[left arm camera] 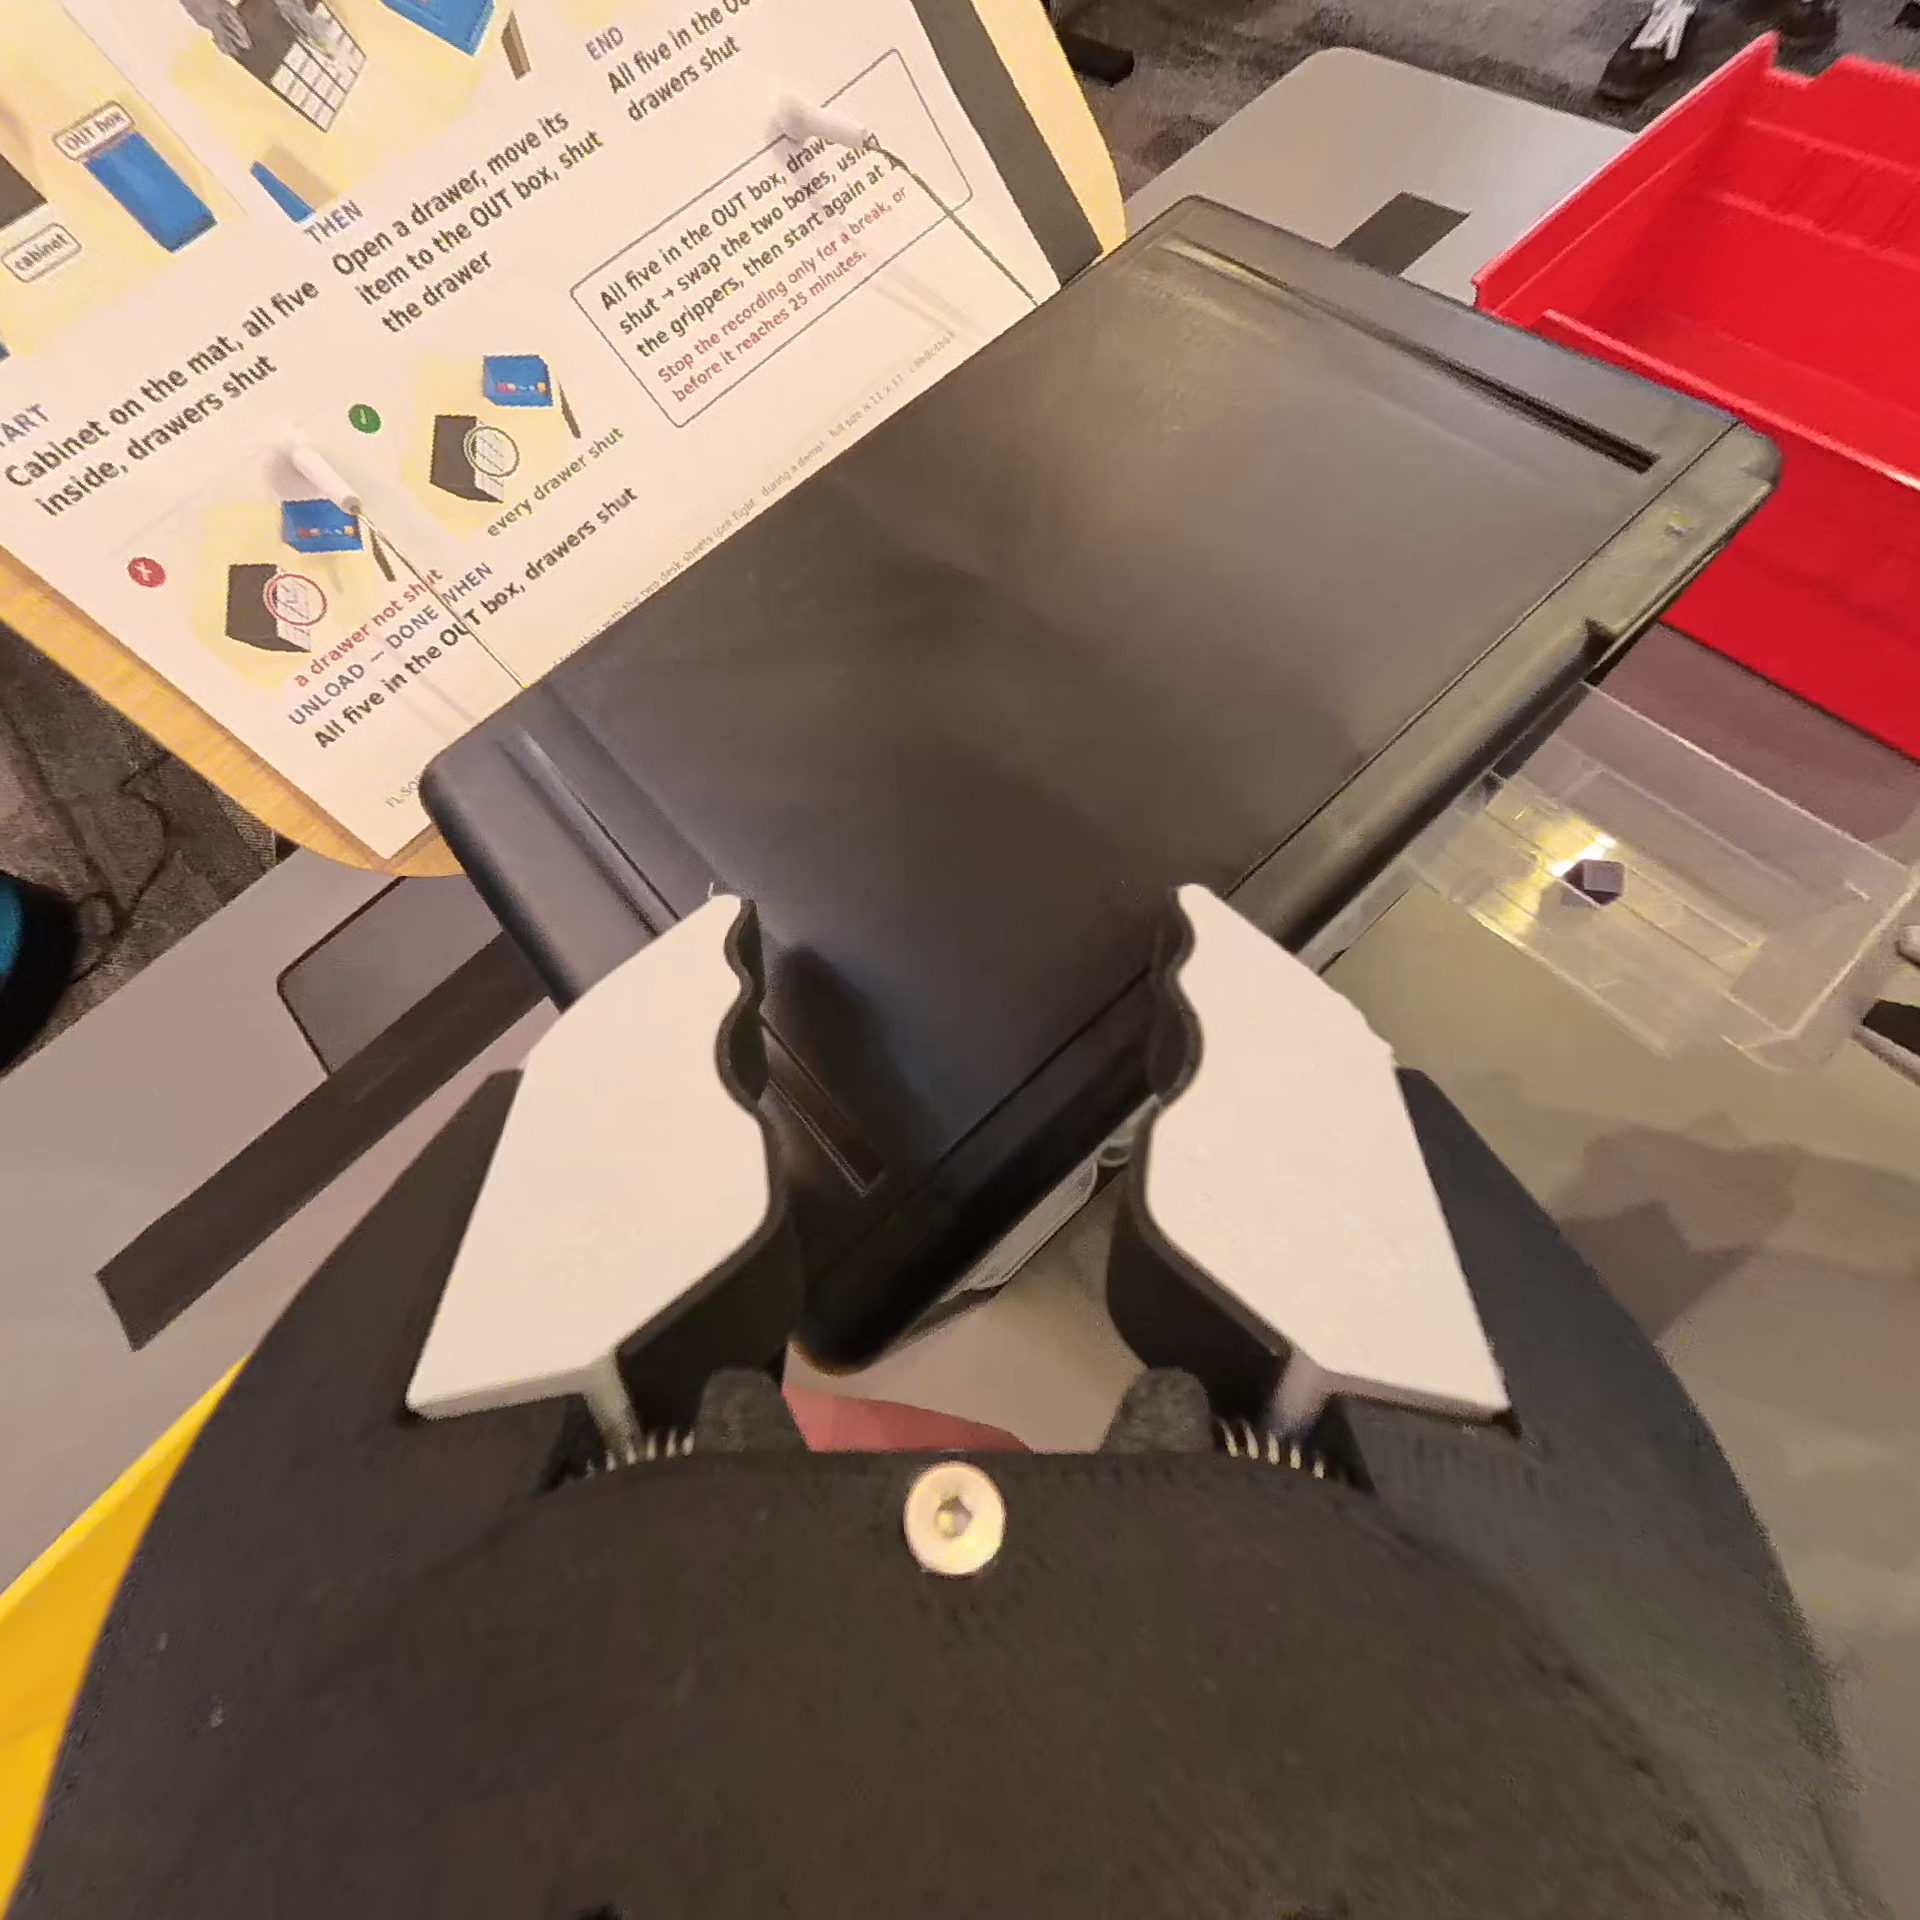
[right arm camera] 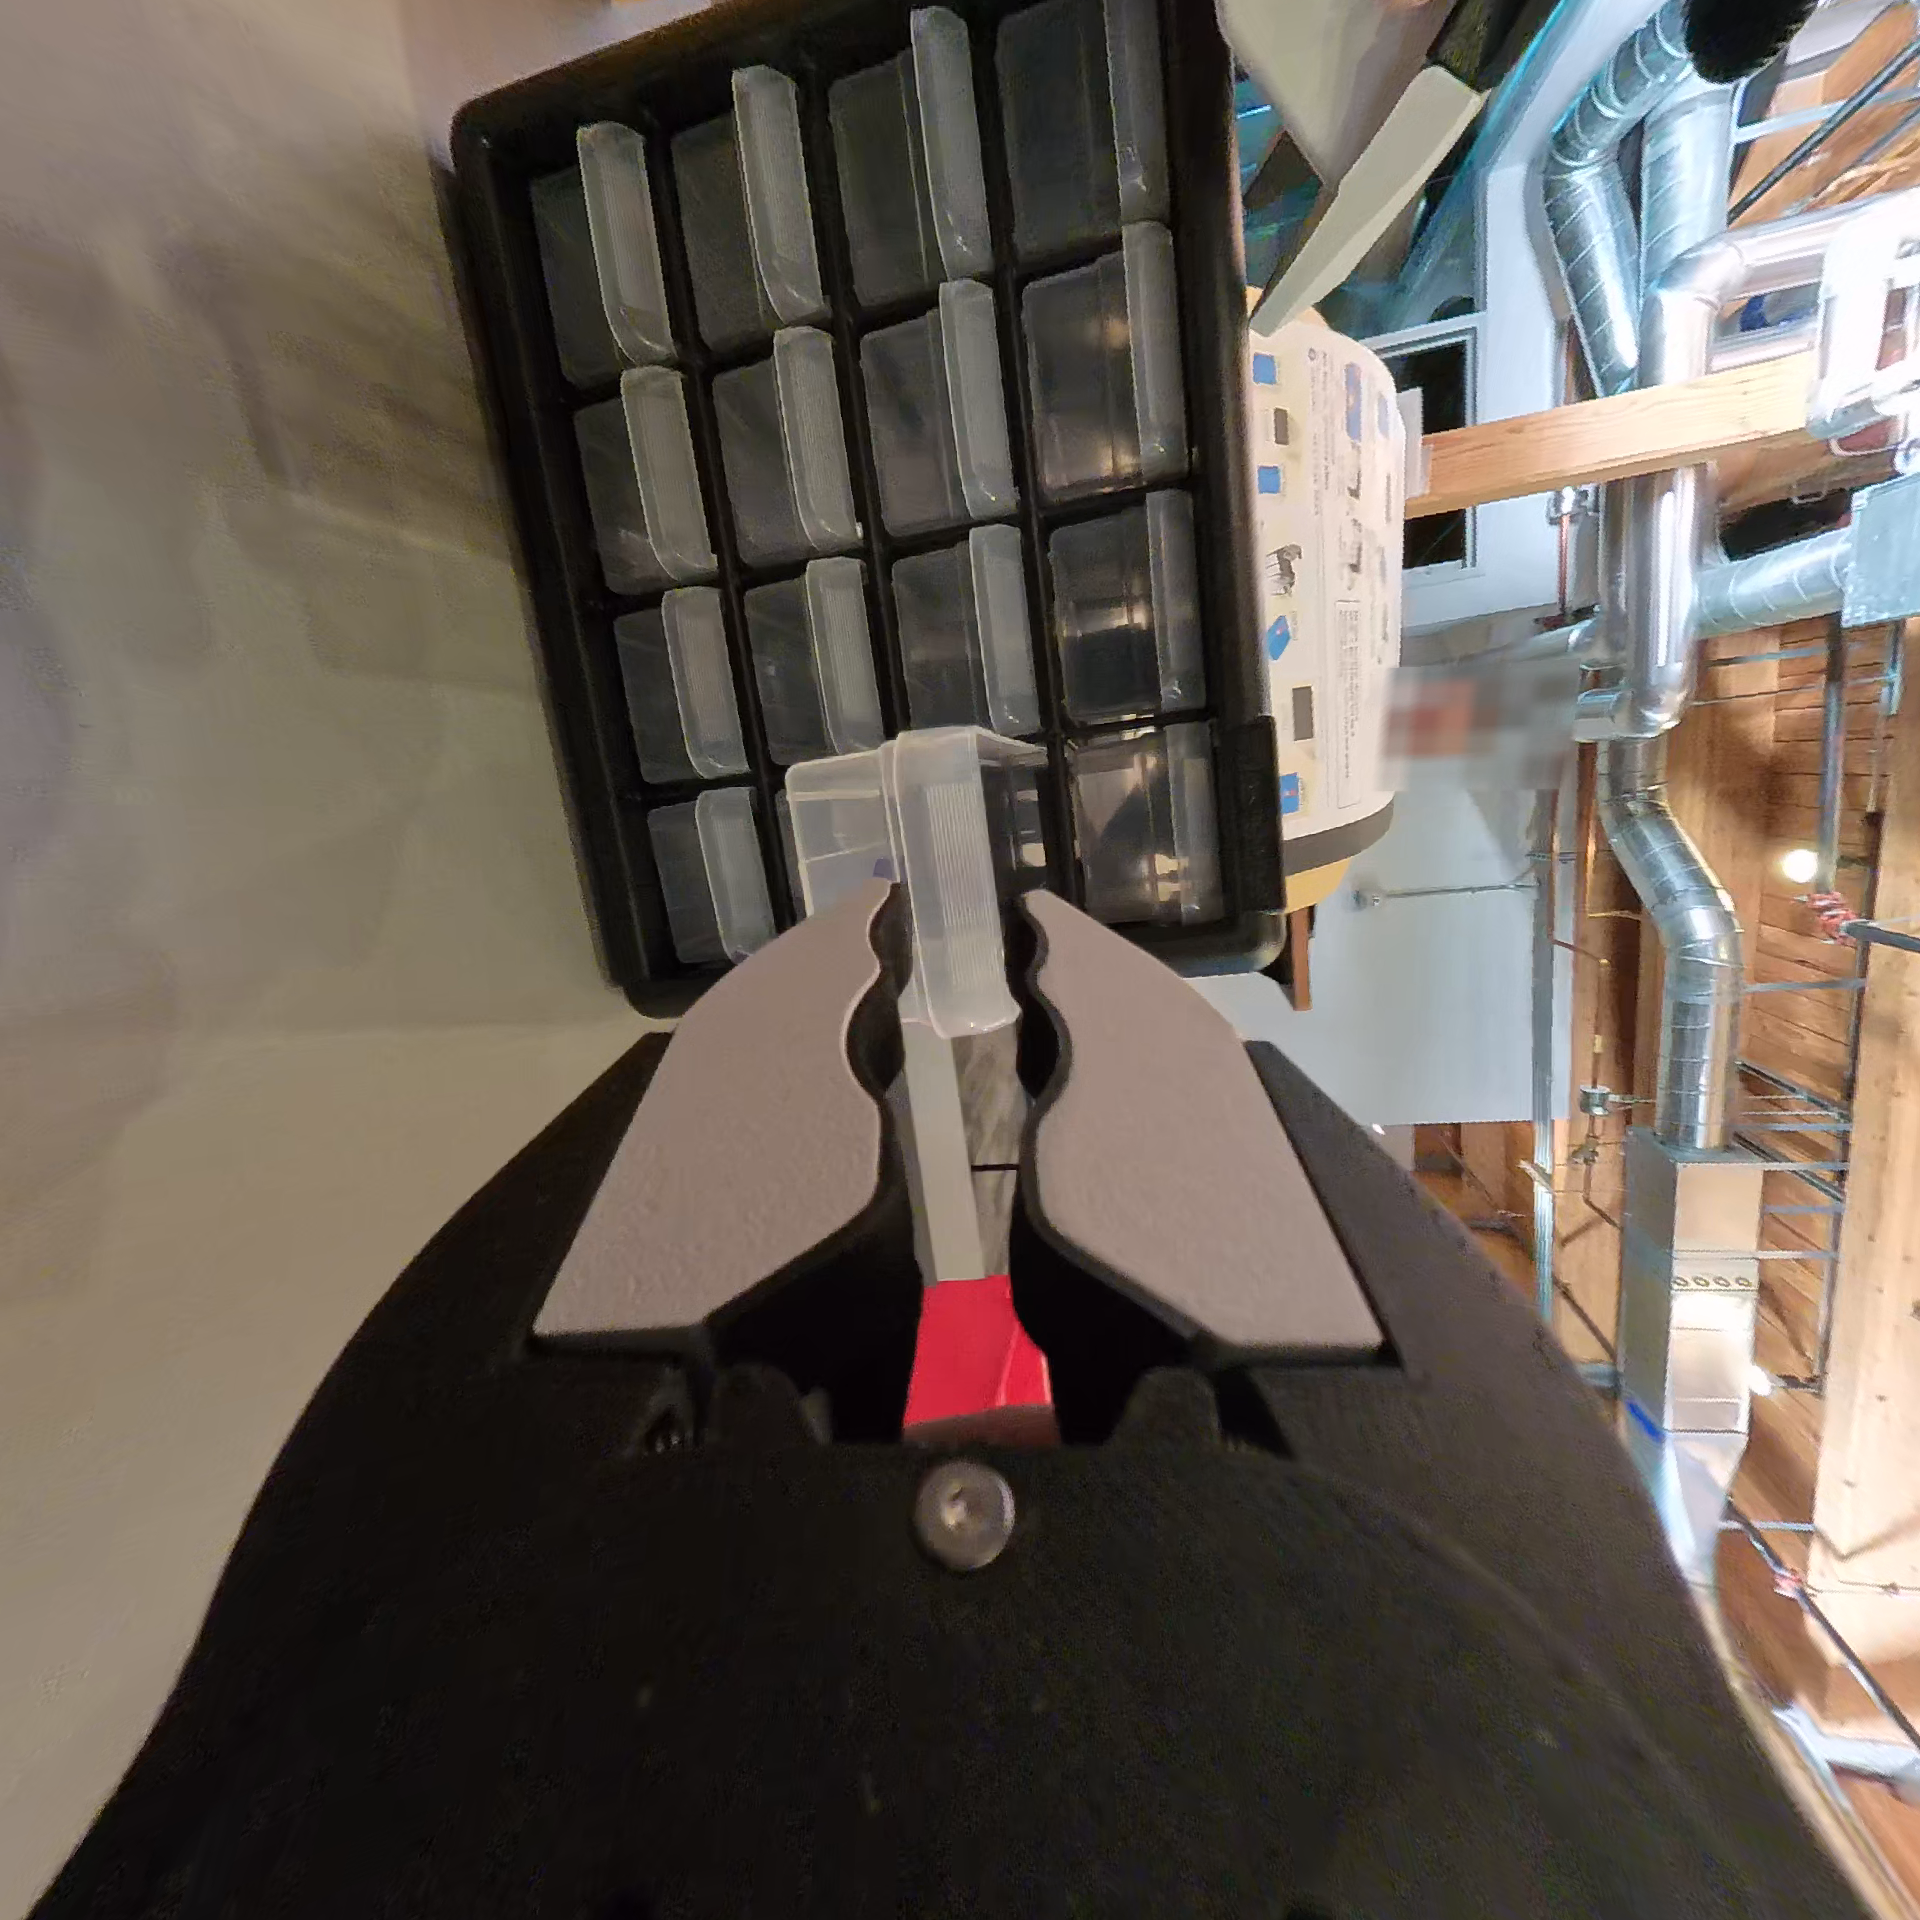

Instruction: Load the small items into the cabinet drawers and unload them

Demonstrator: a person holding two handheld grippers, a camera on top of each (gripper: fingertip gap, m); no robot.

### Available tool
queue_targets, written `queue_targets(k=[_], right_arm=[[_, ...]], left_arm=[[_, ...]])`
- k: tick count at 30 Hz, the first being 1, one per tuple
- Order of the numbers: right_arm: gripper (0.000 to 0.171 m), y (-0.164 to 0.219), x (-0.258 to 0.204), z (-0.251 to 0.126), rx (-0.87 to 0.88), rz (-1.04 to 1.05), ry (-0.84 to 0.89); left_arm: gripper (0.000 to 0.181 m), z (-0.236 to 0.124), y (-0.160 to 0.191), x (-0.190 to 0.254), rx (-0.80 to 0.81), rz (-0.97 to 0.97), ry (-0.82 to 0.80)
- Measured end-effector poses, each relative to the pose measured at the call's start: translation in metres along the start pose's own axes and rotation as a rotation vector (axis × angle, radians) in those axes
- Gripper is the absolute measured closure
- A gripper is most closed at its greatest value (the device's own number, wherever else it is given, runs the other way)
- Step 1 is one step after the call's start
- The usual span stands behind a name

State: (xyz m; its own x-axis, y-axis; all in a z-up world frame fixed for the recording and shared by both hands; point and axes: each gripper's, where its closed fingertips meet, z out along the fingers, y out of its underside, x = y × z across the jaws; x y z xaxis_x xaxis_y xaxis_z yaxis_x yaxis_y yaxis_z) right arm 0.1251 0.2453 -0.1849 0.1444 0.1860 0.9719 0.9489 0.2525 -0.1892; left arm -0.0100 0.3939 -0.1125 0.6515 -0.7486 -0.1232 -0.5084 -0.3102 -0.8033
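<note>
Right hand-held gripper pinches the handle of 1 clear drawer, part-drawn from the black cabinet; left hand-held gripper gapes wide astride the cabinet's top on the bench, gripping nothing.

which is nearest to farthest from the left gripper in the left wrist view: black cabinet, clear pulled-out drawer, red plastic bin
1. Black cabinet: its near corner sits between the fingers of the left gripper.
2. Clear pulled-out drawer: to the right, sticking out of the cabinet's front, a small dark item inside.
3. Red plastic bin: upper right, beyond the drawer.
</note>
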Motion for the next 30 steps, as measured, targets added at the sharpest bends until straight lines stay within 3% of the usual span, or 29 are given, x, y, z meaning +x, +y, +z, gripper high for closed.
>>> queue_targets(k=[11, 17, 19, 22, 25, 30], right_arm=[[0.15, -0.003, 0.007, -0.005, 0.019, 0.068, -0.037], [0.151, -0.002, 0.007, -0.003, 0.012, 0.076, -0.059], [0.153, -0.001, 0.004, -0.001, 0.011, 0.086, -0.066], [0.154, -0.001, 0.002, 0.001, 0.008, 0.077, -0.068], [0.154, -0.001, 0.001, 0.002, 0.007, 0.081, -0.07], [0.152, 0.003, -0.001, 0.002, -0.006, 0.091, -0.087]], left_arm=[[0.107, -0.02, -0.006, 0.019, 0.144, -0.033, -0.026], [0.109, -0.03, -0.003, 0.058, 0.19, -0.023, 0.027], [0.115, -0.029, 0.004, 0.085, 0.19, -0.029, 0.093], [0.11, -0.013, 0.027, 0.133, 0.126, -0.065, 0.239], [0.105, 0.005, 0.047, 0.176, 0.069, -0.218, 0.449], [0.107, 0.027, 0.052, 0.201, 0.073, -0.47, 0.652]])
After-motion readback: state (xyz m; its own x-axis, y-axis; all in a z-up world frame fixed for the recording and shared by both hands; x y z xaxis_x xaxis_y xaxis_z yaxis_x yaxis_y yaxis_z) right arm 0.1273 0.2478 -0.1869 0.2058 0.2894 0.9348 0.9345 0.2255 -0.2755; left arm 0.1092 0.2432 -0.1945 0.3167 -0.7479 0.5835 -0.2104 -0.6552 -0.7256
